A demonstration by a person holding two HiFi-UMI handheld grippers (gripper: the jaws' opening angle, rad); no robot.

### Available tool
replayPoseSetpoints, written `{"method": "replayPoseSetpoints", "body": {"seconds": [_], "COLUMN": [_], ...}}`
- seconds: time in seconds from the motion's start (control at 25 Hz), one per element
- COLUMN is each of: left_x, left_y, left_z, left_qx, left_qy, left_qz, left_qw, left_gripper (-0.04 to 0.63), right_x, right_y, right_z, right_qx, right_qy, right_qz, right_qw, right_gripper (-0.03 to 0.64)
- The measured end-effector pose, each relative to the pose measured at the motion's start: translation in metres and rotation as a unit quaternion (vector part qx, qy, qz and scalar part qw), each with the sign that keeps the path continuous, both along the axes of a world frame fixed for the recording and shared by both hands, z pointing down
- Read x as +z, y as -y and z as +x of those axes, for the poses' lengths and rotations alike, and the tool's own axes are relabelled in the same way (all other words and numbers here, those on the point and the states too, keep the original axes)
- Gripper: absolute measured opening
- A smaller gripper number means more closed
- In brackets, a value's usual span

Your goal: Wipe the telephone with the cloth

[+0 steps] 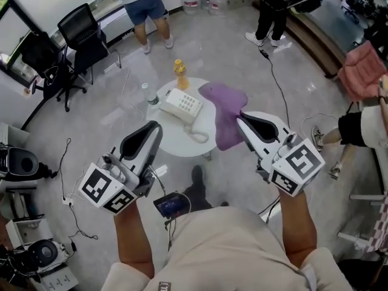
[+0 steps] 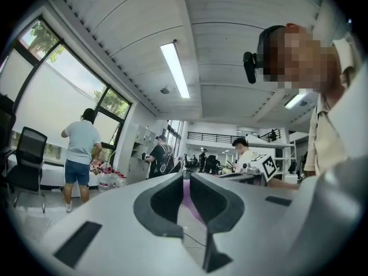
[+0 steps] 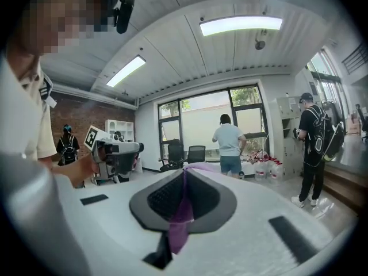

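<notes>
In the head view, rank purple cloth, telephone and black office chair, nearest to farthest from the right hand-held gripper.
1. Purple cloth, pinched in the right hand-held gripper.
2. Telephone, on the table, leftward.
3. Black office chair, far left.

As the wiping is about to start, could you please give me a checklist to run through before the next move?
1. Cloth gripped: ok. The right gripper is shut on the cloth.
2. Left gripper free: ok. It is shut, with nothing between its jaws.
3. Telephone uncovered: ok. It lies on the table, left of the cloth.
4. Room around it: not ok. A yellow bottle and a clear bottle stand close by it.
5. Cord out of the way: cannot tell. It curls at the telephone's near side.
</notes>
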State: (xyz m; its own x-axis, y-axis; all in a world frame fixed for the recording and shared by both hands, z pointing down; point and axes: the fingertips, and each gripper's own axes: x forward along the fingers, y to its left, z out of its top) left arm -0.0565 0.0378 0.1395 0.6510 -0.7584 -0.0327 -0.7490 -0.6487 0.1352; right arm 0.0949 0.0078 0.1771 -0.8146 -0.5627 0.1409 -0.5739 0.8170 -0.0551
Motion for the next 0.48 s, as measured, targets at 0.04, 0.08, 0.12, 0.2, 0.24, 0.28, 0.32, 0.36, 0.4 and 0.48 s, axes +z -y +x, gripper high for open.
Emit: {"method": "replayPoseSetpoints", "body": {"seconds": [0.04, 0.08, 0.12, 0.2, 0.24, 0.28, 0.32, 0.36, 0.4, 0.48], "left_x": [-0.004, -0.007, -0.009, -0.011, -0.011, -0.011, -0.011, -0.010, -0.008, -0.006], "left_y": [-0.008, -0.016, -0.022, -0.033, -0.038, -0.041, -0.043, -0.044, -0.045, -0.044], "left_z": [0.002, 0.005, 0.007, 0.011, 0.012, 0.013, 0.014, 0.016, 0.018, 0.022], "left_qx": [-0.002, -0.003, -0.004, -0.005, -0.006, -0.007, -0.009, -0.011, -0.012, -0.015], "left_qy": [0.003, 0.006, 0.008, 0.010, 0.009, 0.009, 0.008, 0.007, 0.006, 0.006], "left_qz": [0.005, 0.009, 0.011, 0.014, 0.014, 0.014, 0.014, 0.014, 0.012, 0.009], "left_qw": [1.0000, 0.9999, 0.9999, 0.9998, 0.9998, 0.9998, 0.9998, 0.9998, 0.9998, 0.9998], "left_gripper": [0.035, 0.035, 0.035, 0.035, 0.035, 0.035, 0.035, 0.035, 0.035, 0.035], "right_x": [-0.004, -0.007, -0.010, -0.014, -0.015, -0.016, -0.016, -0.016, -0.015, -0.014], "right_y": [-0.007, -0.013, -0.018, -0.027, -0.031, -0.034, -0.035, -0.036, -0.037, -0.037], "right_z": [0.001, 0.002, 0.002, 0.003, 0.003, 0.004, 0.005, 0.006, 0.008, 0.013], "right_qx": [-0.004, -0.008, -0.011, -0.015, -0.017, -0.019, -0.021, -0.022, -0.024, -0.026], "right_qy": [0.000, 0.000, 0.001, 0.000, 0.000, 0.000, -0.001, -0.001, -0.001, -0.001], "right_qz": [0.004, 0.008, 0.011, 0.015, 0.016, 0.017, 0.017, 0.017, 0.017, 0.016], "right_qw": [1.000, 1.000, 1.000, 1.000, 1.000, 1.000, 1.000, 1.000, 1.000, 1.000], "right_gripper": [0.006, 0.006, 0.006, 0.006, 0.006, 0.006, 0.006, 0.006, 0.006, 0.006]}}
